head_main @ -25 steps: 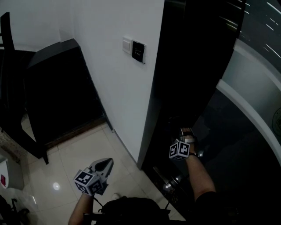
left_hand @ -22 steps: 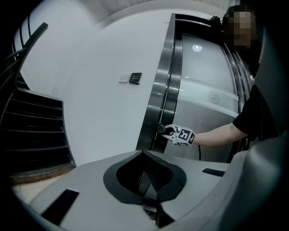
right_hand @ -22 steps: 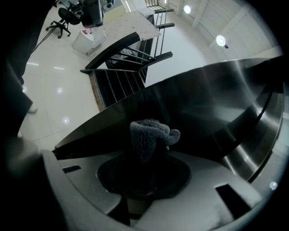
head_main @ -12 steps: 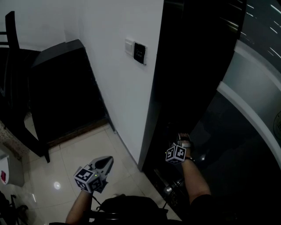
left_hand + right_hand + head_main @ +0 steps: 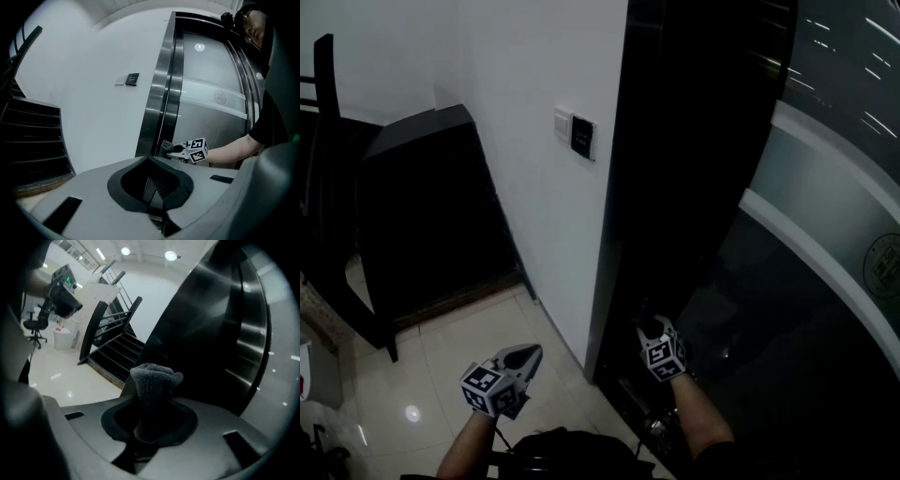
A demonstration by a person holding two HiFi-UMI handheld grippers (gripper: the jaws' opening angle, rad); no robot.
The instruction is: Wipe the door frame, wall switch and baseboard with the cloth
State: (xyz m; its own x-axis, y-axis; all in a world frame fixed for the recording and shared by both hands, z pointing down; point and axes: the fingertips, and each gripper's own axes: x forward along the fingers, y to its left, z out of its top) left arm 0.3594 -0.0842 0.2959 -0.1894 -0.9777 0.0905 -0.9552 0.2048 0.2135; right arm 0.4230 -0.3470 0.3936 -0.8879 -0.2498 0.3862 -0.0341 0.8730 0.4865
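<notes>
Low at the dark door frame point(image 5: 614, 244), right gripper point(image 5: 652, 330) clamping a grey cloth point(image 5: 152, 380), left gripper point(image 5: 523, 356) hanging over pale tiles point(image 5: 441, 347), 2 jaws together, empty.

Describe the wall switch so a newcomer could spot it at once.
Find the white wall left of the dark door frame. Near the frame, two small plates sit side by side. The wall switch is the white one, farther from the frame than the black plate.

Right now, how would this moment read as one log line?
right gripper: shut on cloth, low at door frame | left gripper: shut, empty
</notes>
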